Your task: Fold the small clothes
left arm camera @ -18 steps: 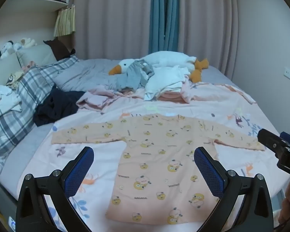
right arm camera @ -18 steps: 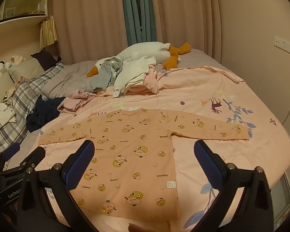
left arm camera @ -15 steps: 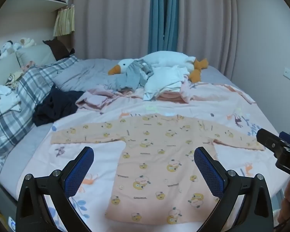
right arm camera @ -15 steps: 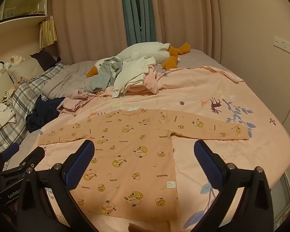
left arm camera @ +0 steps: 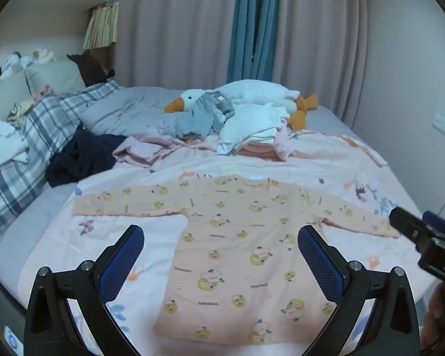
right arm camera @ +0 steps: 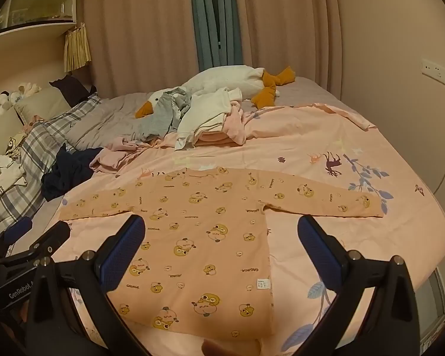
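Your left gripper [left arm camera: 221,259] & right gripper [right arm camera: 222,256] both hang w/ jaws at full spread, nothing in either. The peach long-sleeved baby top w/ yellow cartoon print [left arm camera: 237,237] lies flat on the pink printed quilt [left arm camera: 326,160], just ahead & below both — sleeves run left-right, hem nearest you. Left sleeve tip [left arm camera: 83,206] sits nearer your left gripper, right tip [right arm camera: 368,206] nearer the right — prob. take one each.

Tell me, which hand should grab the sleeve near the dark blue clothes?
Probably the left gripper: it is open, and that sleeve of the peach long-sleeved cartoon-print shirt lies on its side. The right gripper faces the other sleeve.
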`<state>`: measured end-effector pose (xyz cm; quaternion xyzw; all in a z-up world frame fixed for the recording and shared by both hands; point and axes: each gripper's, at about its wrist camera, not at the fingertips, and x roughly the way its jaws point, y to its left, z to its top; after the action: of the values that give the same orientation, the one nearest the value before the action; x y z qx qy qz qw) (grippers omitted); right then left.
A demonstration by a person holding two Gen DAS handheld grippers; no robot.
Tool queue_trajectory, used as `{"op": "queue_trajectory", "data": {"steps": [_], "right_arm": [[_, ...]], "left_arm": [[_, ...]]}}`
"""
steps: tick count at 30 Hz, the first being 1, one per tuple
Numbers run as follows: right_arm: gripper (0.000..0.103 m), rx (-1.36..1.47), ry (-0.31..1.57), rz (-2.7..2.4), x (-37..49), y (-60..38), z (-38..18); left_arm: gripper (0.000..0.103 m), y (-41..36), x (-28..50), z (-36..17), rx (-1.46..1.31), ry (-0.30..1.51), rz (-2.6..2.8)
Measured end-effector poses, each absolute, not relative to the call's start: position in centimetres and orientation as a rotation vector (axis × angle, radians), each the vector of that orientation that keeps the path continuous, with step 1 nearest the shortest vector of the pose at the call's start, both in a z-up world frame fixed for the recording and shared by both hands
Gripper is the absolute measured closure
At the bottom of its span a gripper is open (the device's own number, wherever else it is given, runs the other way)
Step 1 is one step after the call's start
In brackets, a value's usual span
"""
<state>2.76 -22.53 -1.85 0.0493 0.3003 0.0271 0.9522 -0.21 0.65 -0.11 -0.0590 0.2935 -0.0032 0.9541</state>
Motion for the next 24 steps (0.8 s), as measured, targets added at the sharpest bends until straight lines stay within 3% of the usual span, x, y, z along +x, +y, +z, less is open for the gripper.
{"op": "queue_trajectory", "data": {"steps": [8,18,24], "right_arm": [[0.000,0.097,0.607,0.057,2.8,-22.3,-1.9],[0.000,0.096,0.607,0.064,2.9,-22.4,-1.9],[0.000,0.103,0.599,0.062,2.7,-22.3,-2.0]], "left_arm": [[0.000,1.1,0.4,-0.3,-0.192,0.620,-0.020],[0.000,1.0,-0.4,0.4,-0.171,0.525,0.024],[0.000,1.1,0.6,-0.2,-0.196,0.585,-0.013]]}}
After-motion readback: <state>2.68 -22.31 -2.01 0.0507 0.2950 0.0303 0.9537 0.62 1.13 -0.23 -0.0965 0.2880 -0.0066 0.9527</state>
